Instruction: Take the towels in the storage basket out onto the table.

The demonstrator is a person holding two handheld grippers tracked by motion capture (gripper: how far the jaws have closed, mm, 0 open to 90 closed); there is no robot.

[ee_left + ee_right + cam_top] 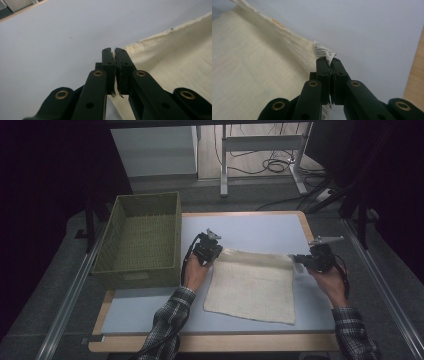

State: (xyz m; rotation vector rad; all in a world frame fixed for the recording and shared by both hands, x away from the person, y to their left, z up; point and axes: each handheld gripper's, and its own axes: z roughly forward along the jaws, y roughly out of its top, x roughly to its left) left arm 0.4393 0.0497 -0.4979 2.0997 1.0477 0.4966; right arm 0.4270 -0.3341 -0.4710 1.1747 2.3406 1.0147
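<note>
Cloth (252, 287), cream and square, lies on the table (260, 232) to the right of the green woven basket (142, 240) in the high view. The left hand-held gripper (214, 251) sits at the cloth's far left corner, nearest the basket, and the right hand-held gripper (300, 262) at its far right corner, well away from the basket. That far edge looks slightly raised between them.

Seen from the left hand-held gripper (114, 51), the jaws are pressed together with a thin fold of the cloth (175, 60) pinched between the pads, over the pale blue table (62, 45).

Seen from the right hand-held gripper (329, 60), the jaws are likewise closed, clamping the corner of the cloth (249, 70) where a printed white label (323, 52) sticks up just past the tips.
</note>
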